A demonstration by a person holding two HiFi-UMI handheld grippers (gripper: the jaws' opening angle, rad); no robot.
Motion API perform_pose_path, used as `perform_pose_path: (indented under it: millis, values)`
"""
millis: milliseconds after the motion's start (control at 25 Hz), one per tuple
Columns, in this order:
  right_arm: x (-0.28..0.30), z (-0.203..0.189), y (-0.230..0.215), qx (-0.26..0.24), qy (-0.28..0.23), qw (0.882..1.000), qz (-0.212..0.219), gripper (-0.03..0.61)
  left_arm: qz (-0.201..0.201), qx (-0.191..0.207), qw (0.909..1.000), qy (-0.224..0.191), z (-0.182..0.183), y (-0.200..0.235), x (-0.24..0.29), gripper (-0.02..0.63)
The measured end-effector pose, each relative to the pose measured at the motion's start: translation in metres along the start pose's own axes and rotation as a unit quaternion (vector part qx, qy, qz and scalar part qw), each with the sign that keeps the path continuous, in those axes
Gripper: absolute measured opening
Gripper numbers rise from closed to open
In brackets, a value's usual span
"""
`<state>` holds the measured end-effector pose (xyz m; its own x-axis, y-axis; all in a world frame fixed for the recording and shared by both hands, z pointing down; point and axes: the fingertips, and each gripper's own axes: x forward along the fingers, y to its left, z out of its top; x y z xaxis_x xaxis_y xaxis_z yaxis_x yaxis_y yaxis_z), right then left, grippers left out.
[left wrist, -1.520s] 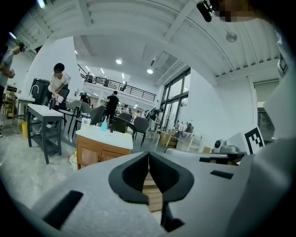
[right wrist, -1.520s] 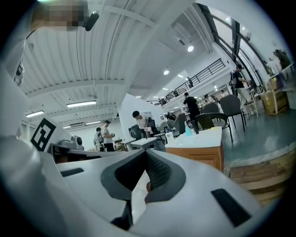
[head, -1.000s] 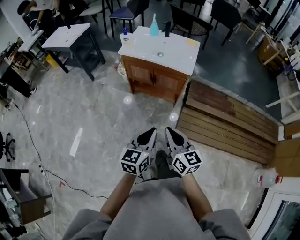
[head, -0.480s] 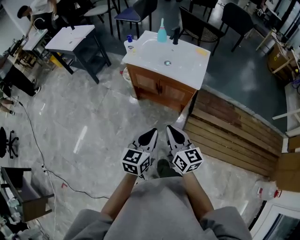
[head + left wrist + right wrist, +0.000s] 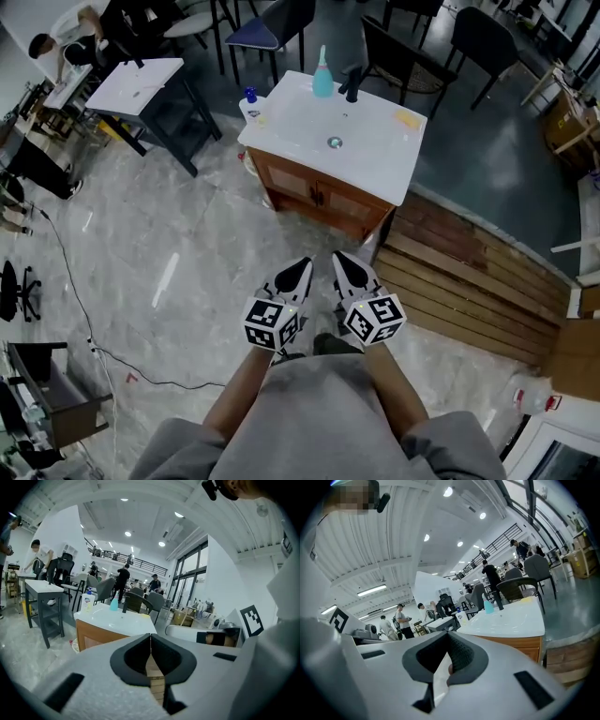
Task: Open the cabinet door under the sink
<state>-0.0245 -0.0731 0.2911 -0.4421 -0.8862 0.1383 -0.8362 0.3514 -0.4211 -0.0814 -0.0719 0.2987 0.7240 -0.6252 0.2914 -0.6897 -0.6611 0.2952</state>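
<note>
Head view, left gripper (image 5: 302, 266): held low at 6 o'clock, in front of the person's lap. Jaws pressed together with nothing in them.
Head view, right gripper (image 5: 341, 261): just beside the left gripper at its 3 o'clock. Jaws likewise closed and empty.
Head view, cabinet (image 5: 323, 199): wooden, standing under the white sink (image 5: 309, 131) at 12 o'clock from both grippers, well apart from them across the floor.
Head view, cabinet door (image 5: 292, 185): lies flush with the cabinet front, closed.
Head view, sink rim: a teal bottle (image 5: 322, 81) and a black faucet (image 5: 352, 84) stand at the far edge, at 12 o'clock.
Head view, wooden planks (image 5: 469, 281): on the floor at 2 o'clock from the grippers, beside the cabinet.
Left gripper view, jaws: the tips meet in a thin seam with nothing between them. The cabinet shows at 10 o'clock from the tips.
Right gripper view, jaws: shut tip to tip and holding nothing. The cabinet shows at 3 o'clock from the tips, the sink above it.
</note>
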Motion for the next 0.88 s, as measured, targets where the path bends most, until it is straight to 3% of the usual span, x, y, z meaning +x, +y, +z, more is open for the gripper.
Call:
perform_pose_path:
  millis: [440,880]
  values:
    - [0.049,0.002,-0.046,0.035,0.003,0.999,-0.027,0.008,-0.006,0.012,0.9996,0.026,0.007,0.042,0.056,0.012]
    - [0.121,-0.016,-0.079,0.079,-0.012,0.99,-0.112,0.008,-0.061,0.043,0.995,0.066,0.001,0.11,0.108,0.012]
